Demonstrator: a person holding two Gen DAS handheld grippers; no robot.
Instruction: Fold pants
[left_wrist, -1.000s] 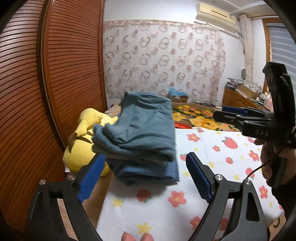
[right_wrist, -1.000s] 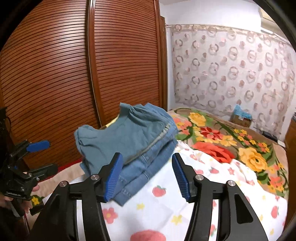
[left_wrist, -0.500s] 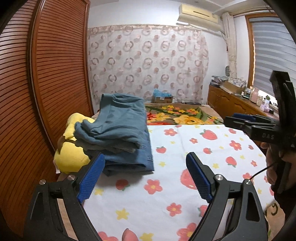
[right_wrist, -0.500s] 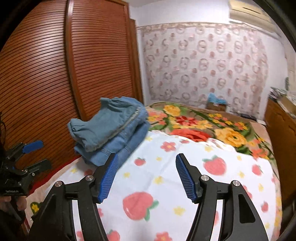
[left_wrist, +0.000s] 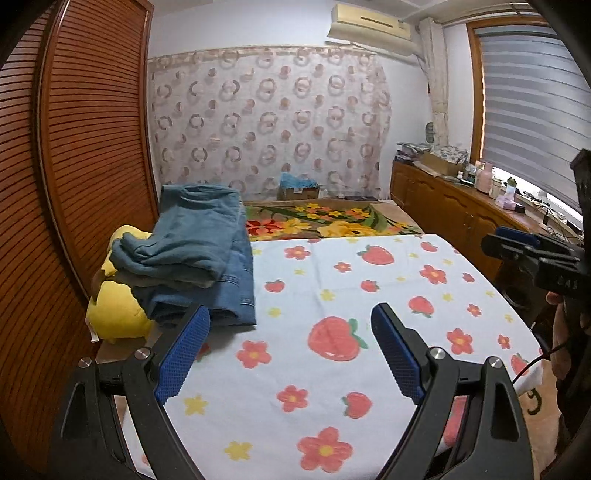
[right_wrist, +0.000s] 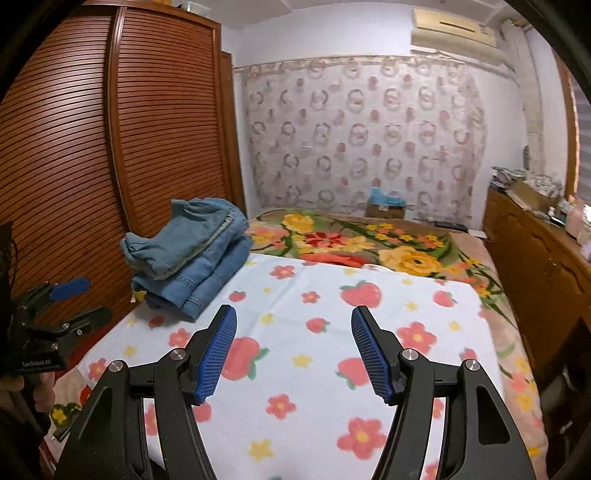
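Bed (left_wrist: 402, 225), strawberry-print blanket (left_wrist: 369, 295), folded jeans stack (left_wrist: 207, 251) on it

In the right wrist view, the body of the left gripper (right_wrist: 55, 302) at the left edge carries small white letters, apparently "GenRobot.AI". In the left wrist view, the right gripper (left_wrist: 532, 251) at the right edge shows pale letters, too unclear to read.

Both views were taken from low over a bed, looking forward and somewhat downward along each gripper's fingers toward the curtained far wall (left_wrist: 266, 122). In the left wrist view, the left gripper (left_wrist: 290, 349) was framed below, with the right gripper (left_wrist: 532, 254) at the right edge. The right wrist view showed the left gripper (right_wrist: 66, 299) at its left edge. The strawberry blanket (left_wrist: 369, 288), folded jeans (right_wrist: 192, 251) and wardrobe (right_wrist: 74, 147) were shared.
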